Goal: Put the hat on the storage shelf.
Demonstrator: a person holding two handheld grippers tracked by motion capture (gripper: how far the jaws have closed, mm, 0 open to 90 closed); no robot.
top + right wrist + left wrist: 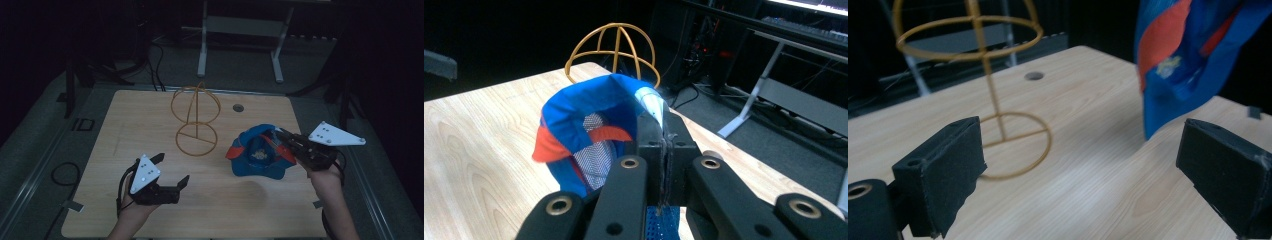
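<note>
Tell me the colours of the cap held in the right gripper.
The cap is blue with orange-red trim and a white mesh lining inside, clearest in the right gripper view.

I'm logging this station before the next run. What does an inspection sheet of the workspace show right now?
Surface: light wooden table, with a round hole near its far edge.
Job's things: blue cap with orange trim, lifted off the table at the right; gold wire hat stand upright at the middle.
Clutter: nothing seen.
Grippers: right gripper shut on the cap's edge; left gripper open, holding nothing, over the near left.
Cables: black cable looped on the floor at the left; more behind the table.
Surroundings: dark room, grey metal frame beyond the table.
</note>
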